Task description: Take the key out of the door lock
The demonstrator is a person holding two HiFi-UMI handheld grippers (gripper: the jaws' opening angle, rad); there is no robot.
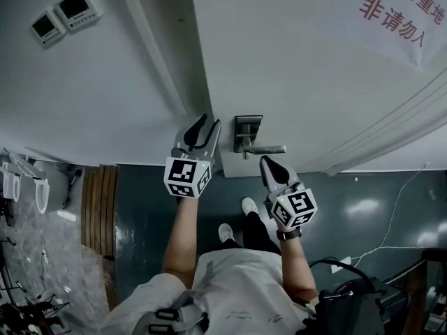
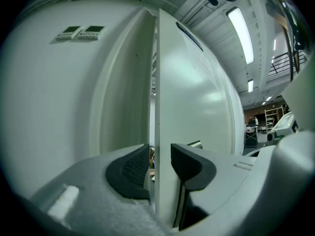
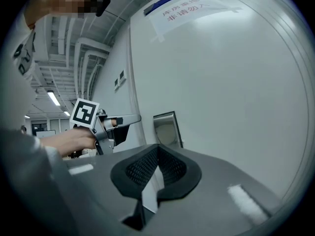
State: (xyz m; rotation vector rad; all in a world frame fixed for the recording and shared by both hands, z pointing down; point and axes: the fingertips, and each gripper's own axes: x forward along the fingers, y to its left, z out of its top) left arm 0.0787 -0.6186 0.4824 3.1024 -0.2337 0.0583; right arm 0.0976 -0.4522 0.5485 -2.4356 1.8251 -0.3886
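1. The left gripper (image 2: 160, 157) has its jaws spread wide, one on either side of the door's (image 2: 197, 92) free edge. The outer pad stands clear of the edge, and nothing is clamped.
2. The right gripper (image 3: 157, 156) has its jaws pressed together on nothing, its tip near the door lock (image 1: 247, 132) and just below the lever handle (image 1: 269, 149).
3. I can't pick out the key on the lock plate.

I see two small wall panels (image 1: 66, 16) with screens, side by side at the upper left. A paper sign (image 1: 401, 9) with red print sits at the upper right. Below, wooden slats (image 1: 98, 215) border the dark floor (image 1: 154, 215), and a thin cable (image 1: 395, 211) trails across it. From the left gripper view, a long ceiling light (image 2: 241, 31) glows.
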